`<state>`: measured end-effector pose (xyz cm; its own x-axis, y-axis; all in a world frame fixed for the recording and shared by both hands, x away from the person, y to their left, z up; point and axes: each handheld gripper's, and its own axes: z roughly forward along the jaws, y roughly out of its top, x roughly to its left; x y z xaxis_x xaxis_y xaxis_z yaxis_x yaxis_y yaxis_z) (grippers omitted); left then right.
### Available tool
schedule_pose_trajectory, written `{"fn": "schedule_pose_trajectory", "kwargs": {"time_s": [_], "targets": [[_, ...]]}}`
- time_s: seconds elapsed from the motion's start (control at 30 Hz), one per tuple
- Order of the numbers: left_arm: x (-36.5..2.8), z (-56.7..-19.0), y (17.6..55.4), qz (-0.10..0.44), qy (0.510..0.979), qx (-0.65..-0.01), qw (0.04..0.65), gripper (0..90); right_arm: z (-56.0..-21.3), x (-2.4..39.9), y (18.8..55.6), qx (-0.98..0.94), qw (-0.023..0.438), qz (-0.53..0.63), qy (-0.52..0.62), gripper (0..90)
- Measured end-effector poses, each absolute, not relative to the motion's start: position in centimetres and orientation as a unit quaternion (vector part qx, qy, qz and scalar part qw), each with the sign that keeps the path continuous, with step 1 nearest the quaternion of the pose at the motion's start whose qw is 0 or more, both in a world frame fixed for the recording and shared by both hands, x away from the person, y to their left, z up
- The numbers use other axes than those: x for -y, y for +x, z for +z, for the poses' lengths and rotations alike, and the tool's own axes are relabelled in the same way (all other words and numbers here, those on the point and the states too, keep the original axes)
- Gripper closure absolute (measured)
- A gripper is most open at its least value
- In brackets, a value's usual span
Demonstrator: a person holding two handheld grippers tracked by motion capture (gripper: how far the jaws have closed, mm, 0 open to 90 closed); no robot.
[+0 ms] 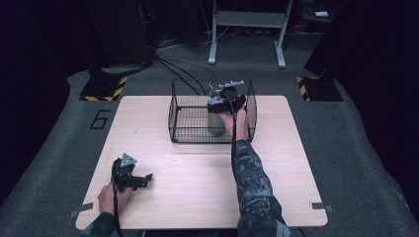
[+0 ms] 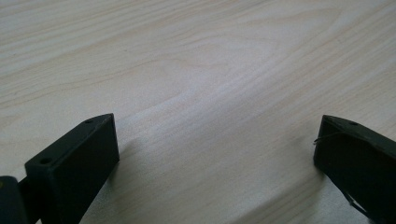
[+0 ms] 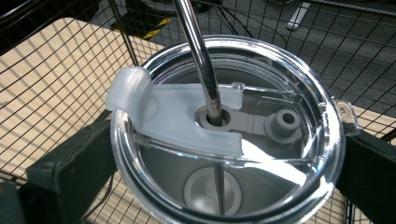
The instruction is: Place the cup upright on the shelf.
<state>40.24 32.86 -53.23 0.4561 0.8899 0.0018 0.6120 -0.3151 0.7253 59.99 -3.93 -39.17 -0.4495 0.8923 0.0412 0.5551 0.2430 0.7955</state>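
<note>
Tumbler (image 1: pixel 216 121) w/ clear lid (image 3: pixel 224 135) and metal straw (image 3: pixel 198 56) standing upright inside wire basket (image 1: pixel 180 116), toward basket's right half, at far-centre of table (image 1: pixel 197 182). Clamped at the rim by right gripper (image 1: pixel 228 101): in right gripper view, black jaws pressed against opposite sides of lid, straw rising between them through the centre hole. Whether base rests on basket floor or hangs just above it: can't tell.

Left gripper (image 1: pixel 132 178) parked near front-left corner of table, well apart from basket; jaws spread wide over bare wood in left gripper view, nothing between them.

Step in hand, as judged: tumbler gripped within basket — either pick-up for lifting out or set-down. Direction not readable from one moment.

Next move, if lifting out: straight vertical pull, enough height to bring base over basket's top edge before any sideways travel; grip on lid rim only, so lid popping off or cup slipping is a risk — slow, no tilt. Straw loose in hole, likely to swing. If setting down: lower till base sits flat on wire floor, then release jaws wide and back off w/o catching straw or wires.
</note>
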Motion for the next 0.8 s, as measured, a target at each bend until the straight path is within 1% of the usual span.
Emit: {"fn": "schedule_pose_trajectory", "kwargs": {"time_s": [0.43,0.6,0.8], "targets": [[-32.9,-53.2,40.3,0.207,0.784,-0.479,0.336,0.0,-37.3,6.1,57.6,-0.764,0.207,0.402,0.461,0.0],[-32.9,-53.2,40.2,0.207,0.784,-0.478,0.336,0.0,-36.0,7.0,55.5,-0.772,0.203,0.412,0.439,0.0],[-32.9,-53.2,40.3,0.207,0.785,-0.478,0.336,0.0,-35.3,8.3,53.3,-0.776,0.195,0.415,0.433,0.0]]}}
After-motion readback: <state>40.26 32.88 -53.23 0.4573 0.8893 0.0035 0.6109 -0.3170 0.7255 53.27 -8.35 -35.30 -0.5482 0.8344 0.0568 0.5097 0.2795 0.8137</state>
